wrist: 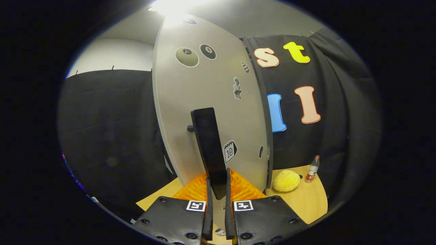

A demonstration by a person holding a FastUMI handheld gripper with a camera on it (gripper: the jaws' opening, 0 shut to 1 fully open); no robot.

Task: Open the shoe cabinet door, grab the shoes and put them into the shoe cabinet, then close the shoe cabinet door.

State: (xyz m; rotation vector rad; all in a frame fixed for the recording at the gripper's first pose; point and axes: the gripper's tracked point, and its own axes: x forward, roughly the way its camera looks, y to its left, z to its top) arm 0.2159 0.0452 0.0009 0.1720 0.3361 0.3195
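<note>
The grey shoe cabinet door (204, 102), dotted with stickers, stands right in front of me. A long black handle (208, 146) juts from it on a short peg. My gripper (217, 190) is shut on the lower end of that handle, one finger pressing each side. The door's free edge (269, 149) runs down the right side, and I cannot tell whether it is slightly ajar or flush. A yellow plush slipper (286, 180) lies on the wooden table (306, 204), right of the door and beyond the fingers.
A small plastic bottle (312, 169) with a red label stands on the table just past the slipper, near the black cloth wall. The cabinet fills the space ahead; the table's edge curves close on the right and left.
</note>
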